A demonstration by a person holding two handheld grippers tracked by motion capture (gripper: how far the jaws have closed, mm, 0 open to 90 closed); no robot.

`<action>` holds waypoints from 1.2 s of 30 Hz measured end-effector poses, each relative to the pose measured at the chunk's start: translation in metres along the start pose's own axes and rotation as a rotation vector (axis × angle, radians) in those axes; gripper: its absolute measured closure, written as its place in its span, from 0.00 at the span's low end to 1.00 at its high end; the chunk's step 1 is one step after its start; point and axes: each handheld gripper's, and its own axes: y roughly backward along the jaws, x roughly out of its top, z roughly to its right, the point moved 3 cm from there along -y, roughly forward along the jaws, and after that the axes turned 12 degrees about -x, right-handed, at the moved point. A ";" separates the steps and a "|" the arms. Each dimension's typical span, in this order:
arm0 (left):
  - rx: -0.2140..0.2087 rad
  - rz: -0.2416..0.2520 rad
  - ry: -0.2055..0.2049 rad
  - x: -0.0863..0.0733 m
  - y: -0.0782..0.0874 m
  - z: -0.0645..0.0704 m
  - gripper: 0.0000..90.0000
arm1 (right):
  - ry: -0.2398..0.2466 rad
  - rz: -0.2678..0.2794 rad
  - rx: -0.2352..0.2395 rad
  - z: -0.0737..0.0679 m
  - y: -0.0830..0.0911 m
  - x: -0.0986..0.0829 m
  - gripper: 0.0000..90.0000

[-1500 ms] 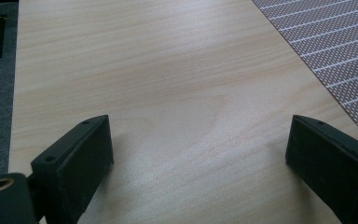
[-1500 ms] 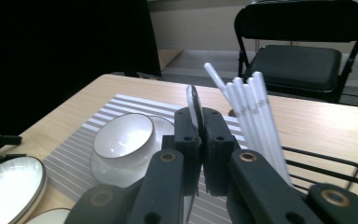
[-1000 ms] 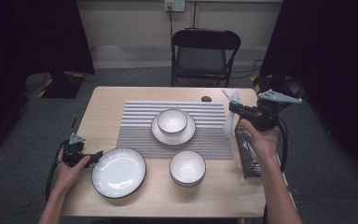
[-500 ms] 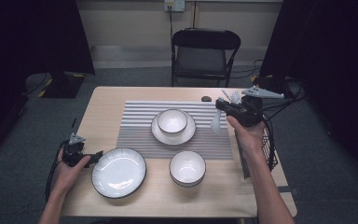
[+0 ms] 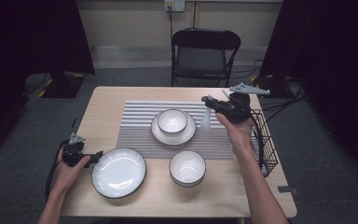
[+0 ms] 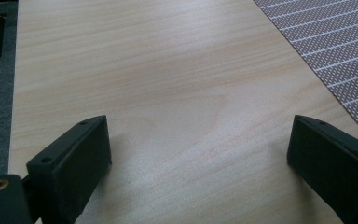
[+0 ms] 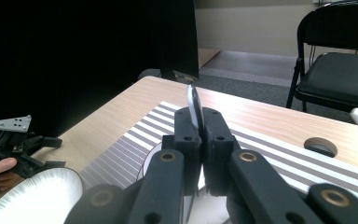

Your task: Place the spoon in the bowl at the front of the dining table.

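Right gripper is raised over the right part of the striped placemat, jaws pointing left, clamped on a white spoon. In the high view the spoon hangs down from the jaws, just right of the small bowl that sits on a saucer plate. In the right gripper view the right gripper has its jaws pressed together on the spoon, with the rounded end sticking up above the pads.

Left gripper rests low at the table's left front edge, held by the left hand, tips just beside the rim of the large white plate. In the left gripper view the left gripper has its jaws spread wide, bare wood table between them, gripping nothing; a corner of the placemat shows at the upper right.

Second bowl sits at the placemat's front edge, right of the large plate. Black wire basket stands at the table's right edge, beside the right forearm. Black folding chair stands behind the table.
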 end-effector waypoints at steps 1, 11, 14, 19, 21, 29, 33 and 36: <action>0.000 0.000 0.000 0.000 0.000 0.000 0.06 | 0.001 -0.001 0.001 -0.001 -0.002 0.000 0.96; 0.000 -0.001 -0.005 0.000 0.000 -0.001 0.06 | 0.005 -0.005 0.016 -0.013 -0.025 0.006 0.96; 0.000 -0.001 -0.004 0.000 0.000 0.000 0.06 | 0.005 -0.003 0.023 -0.017 -0.033 0.007 0.96; -0.001 0.001 -0.001 0.000 0.000 0.000 0.06 | 0.003 -0.014 0.031 -0.022 -0.047 0.003 0.96; 0.001 -0.002 -0.006 0.000 0.000 -0.001 0.06 | -0.008 -0.014 0.033 -0.022 -0.052 0.002 0.96; -0.001 -0.001 -0.005 0.000 0.000 -0.001 0.06 | -0.022 -0.035 0.021 -0.020 -0.069 -0.002 0.96; 0.000 -0.001 -0.006 0.000 0.000 -0.001 0.06 | -0.023 -0.045 0.017 -0.021 -0.077 -0.005 0.96; -0.001 -0.002 -0.006 0.000 0.000 -0.001 0.06 | -0.017 -0.048 0.022 -0.023 -0.083 -0.007 0.96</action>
